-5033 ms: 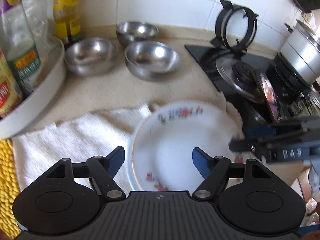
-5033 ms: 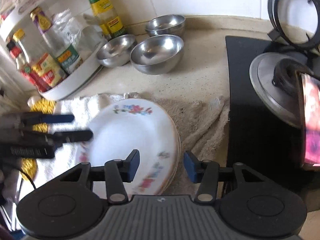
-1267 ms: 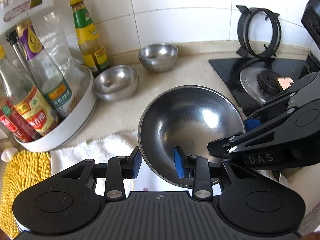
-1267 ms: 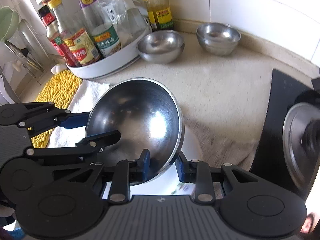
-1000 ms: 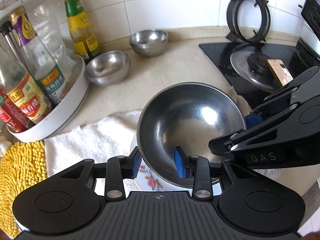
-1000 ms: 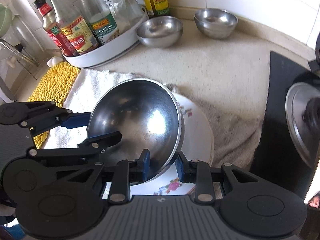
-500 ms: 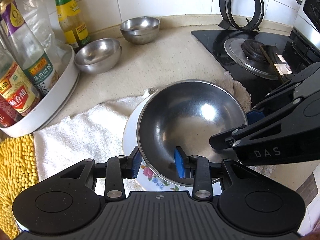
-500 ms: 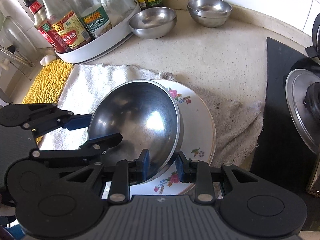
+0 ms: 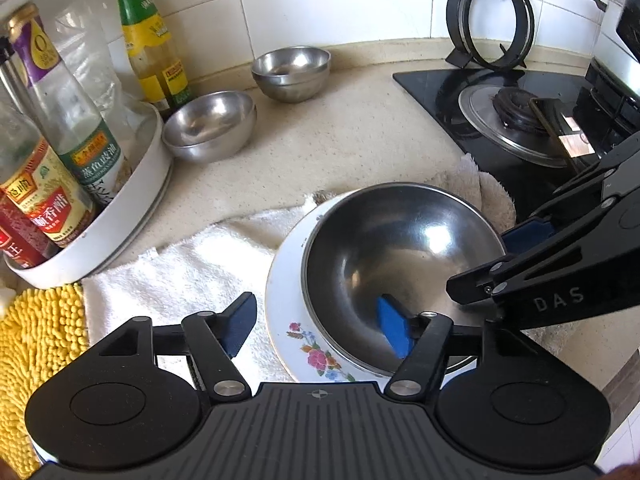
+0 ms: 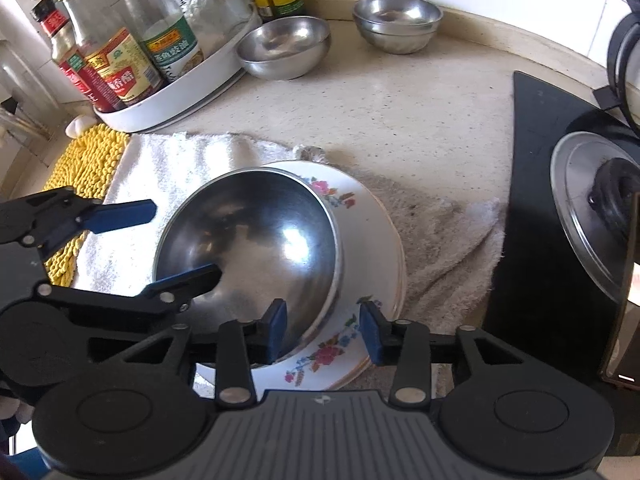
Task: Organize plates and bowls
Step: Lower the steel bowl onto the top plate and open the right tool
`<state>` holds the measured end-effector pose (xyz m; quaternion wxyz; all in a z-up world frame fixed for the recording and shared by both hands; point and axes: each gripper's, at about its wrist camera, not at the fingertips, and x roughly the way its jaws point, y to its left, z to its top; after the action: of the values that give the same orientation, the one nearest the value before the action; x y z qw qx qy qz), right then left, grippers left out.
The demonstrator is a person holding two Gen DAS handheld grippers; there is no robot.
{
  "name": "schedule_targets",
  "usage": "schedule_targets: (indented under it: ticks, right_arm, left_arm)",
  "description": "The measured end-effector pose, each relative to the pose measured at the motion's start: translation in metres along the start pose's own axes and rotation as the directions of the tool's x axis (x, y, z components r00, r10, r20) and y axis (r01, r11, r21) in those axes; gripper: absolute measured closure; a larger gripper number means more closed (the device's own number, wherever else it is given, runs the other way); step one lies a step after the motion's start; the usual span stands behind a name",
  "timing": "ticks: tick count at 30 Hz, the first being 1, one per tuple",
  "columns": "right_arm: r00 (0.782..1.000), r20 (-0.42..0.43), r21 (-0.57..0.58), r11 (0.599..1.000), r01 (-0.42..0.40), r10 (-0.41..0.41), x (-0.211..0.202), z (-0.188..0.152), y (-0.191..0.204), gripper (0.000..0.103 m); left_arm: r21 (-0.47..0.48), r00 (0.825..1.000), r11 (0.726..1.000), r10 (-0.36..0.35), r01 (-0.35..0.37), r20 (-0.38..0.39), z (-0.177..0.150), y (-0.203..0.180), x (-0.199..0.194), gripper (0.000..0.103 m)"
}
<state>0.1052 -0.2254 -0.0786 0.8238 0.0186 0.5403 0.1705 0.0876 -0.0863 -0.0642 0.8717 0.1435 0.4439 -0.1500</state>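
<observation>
Left gripper [image 9: 316,326]: jaws opening, set wide astride the near rim of the large steel bowl [image 9: 400,256]; neither pad presses on it.
Large steel bowl: sits in the flowered plate [image 10: 376,232] on the towel [image 9: 192,272], at 12 o'clock from both grippers.
Right gripper [image 10: 322,334]: jaws opening, a modest gap astride the bowl's wall, pads clear of it.
Small bowls: one [image 9: 210,124] at 11 o'clock by the white bottle tray [image 9: 132,216], another [image 9: 292,68] nearer the wall.
Left view only: the upright pan support [image 9: 490,20] against the tiles, seen whole.
Right view only: the plate's far rim and the stacked edges below it.
</observation>
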Motion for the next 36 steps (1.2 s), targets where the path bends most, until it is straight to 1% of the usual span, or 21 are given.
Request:
schedule_targets:
  ticks: [1,2,5,7,13,15,31,36]
  right_arm:
    - [1.0,0.0,0.002,1.0,0.0,0.0,0.0,0.0,0.0,0.049]
    - [1.0,0.0,0.004,1.0,0.001,-0.001,-0.001,-0.001,0.0,0.048]
    - [1.0,0.002,0.006,1.0,0.008,-0.008,-0.003,-0.004,0.003,0.044]
    - [1.0,0.002,0.007,1.0,0.013,-0.013,-0.004,-0.006,0.005,0.043]
    - [1.0,-0.001,0.006,1.0,0.026,-0.026,-0.008,-0.012,0.012,0.041]
    - [1.0,0.002,0.009,1.0,0.029,-0.029,-0.011,-0.014,0.014,0.038]
    - [0.998,0.008,0.036,0.998,0.057,-0.057,-0.019,-0.028,0.024,0.037]
    - [0.998,0.003,0.039,0.997,0.066,-0.066,-0.018,-0.03,0.024,0.033]
  left_arm:
    - [-0.001,1.0,1.0,0.001,-0.001,0.0,0.0,0.001,-0.001,0.023]
    - [-0.001,1.0,1.0,0.004,-0.004,0.0,-0.001,0.002,-0.001,0.022]
    - [0.0,1.0,1.0,0.007,-0.007,0.002,-0.002,0.005,-0.004,0.021]
    - [-0.004,1.0,1.0,0.006,-0.006,0.0,-0.003,0.008,-0.005,0.019]
    - [-0.004,1.0,1.0,0.004,-0.004,0.015,-0.007,0.013,-0.012,0.018]
    - [-0.004,1.0,1.0,0.001,-0.001,0.019,-0.008,0.015,-0.014,0.018]
    - [0.009,0.999,1.0,-0.017,0.016,0.044,-0.019,0.024,-0.025,0.018]
    - [0.015,0.999,1.0,-0.022,0.021,0.05,-0.02,0.025,-0.027,0.018]
